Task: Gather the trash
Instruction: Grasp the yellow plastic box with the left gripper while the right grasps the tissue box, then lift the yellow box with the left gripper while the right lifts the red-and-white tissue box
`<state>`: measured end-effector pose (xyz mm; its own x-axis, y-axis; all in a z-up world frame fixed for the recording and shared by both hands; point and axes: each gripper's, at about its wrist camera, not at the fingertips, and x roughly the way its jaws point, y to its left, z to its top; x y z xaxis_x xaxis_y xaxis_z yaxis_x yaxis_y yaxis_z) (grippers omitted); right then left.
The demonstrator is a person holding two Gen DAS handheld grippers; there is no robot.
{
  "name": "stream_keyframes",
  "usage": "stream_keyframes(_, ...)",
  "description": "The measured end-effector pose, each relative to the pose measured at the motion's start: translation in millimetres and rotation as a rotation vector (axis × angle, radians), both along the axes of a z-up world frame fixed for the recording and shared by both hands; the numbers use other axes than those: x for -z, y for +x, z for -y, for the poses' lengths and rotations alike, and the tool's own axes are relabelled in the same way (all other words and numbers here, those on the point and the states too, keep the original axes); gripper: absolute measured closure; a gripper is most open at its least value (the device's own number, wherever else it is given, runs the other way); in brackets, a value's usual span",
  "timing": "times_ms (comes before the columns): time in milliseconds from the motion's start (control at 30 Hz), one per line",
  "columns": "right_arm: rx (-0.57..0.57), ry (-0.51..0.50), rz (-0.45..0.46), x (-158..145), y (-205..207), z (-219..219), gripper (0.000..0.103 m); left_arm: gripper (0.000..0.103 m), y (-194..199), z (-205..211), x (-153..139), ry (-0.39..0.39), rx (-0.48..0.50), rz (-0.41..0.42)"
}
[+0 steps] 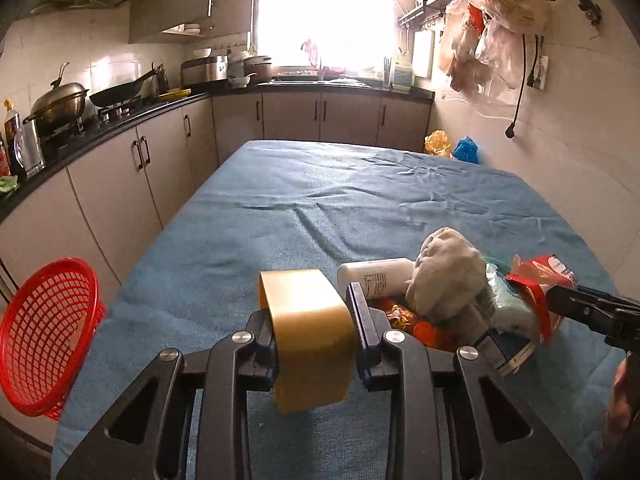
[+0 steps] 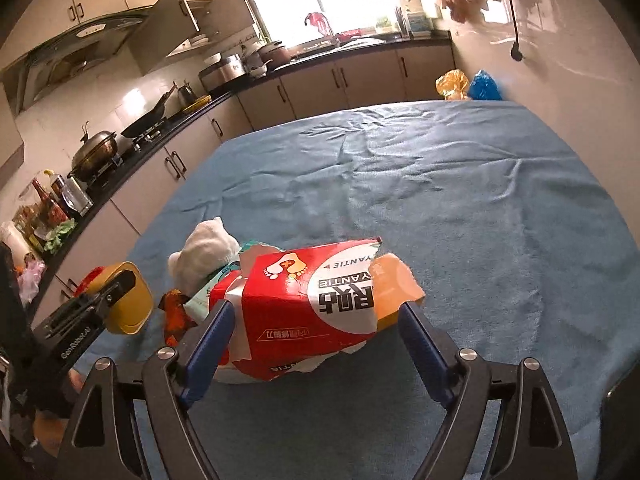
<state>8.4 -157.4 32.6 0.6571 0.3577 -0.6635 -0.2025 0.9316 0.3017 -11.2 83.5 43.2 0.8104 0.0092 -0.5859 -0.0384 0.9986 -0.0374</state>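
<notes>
My left gripper (image 1: 310, 308) is shut on a yellowish tape roll (image 1: 308, 344), held upright just above the blue tablecloth (image 1: 320, 208). To its right lies a trash pile: a white bottle (image 1: 376, 274), a crumpled grey-white cloth (image 1: 444, 276) and a torn red and white carton (image 2: 304, 300). My right gripper (image 2: 314, 312) stands open around that carton, with an orange plastic piece (image 2: 396, 280) by its right finger. A red mesh basket (image 1: 44, 340) hangs off the table's left edge, left of the left gripper.
A kitchen counter (image 1: 120, 120) with a wok, a pan and bottles runs along the left and the far wall. Plastic bags (image 1: 488, 28) hang on the right wall. Yellow and blue bags (image 1: 452, 146) sit beyond the table's far right corner.
</notes>
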Motion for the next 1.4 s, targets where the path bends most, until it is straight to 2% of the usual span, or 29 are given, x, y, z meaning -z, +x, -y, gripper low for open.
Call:
stream_keyframes(33, 0.004, -0.009, 0.004, 0.2, -0.3, -0.2, 0.031, 0.075, -0.1, -0.5, 0.4, -0.004, 0.003, 0.0)
stream_keyframes(67, 0.006, -0.016, 0.003, 0.8, -0.1, 0.0, 0.038, 0.075, -1.1, -1.5, 0.1, -0.008, 0.001, 0.002)
stream_keyframes(167, 0.019, 0.012, 0.01, 0.1, -0.7, 5.7, 0.038, 0.075, 0.0, -2.7, -1.3, -0.013, 0.002, 0.008)
stream_keyframes(367, 0.079, 0.036, 0.103, -14.0, -13.0, 16.4, 0.038, 0.075, -3.1, -2.6, -3.3, -0.013, 0.003, 0.022)
stream_keyframes(733, 0.104, 0.119, 0.166, -27.8, -24.3, 28.4, 0.038, 0.075, -2.4, -0.8, -5.8, -0.005, 0.007, 0.025)
stream_keyframes(1000, 0.043, 0.069, 0.174, -28.3, -27.0, 12.3, 0.038, 0.075, -2.0, 0.0, -5.7, -0.004, 0.008, 0.026)
stream_keyframes(1400, 0.004, 0.046, 0.183, -27.4, -30.0, 4.3, 0.038, 0.075, -2.0, 1.4, -6.9, -0.002, 0.007, 0.034)
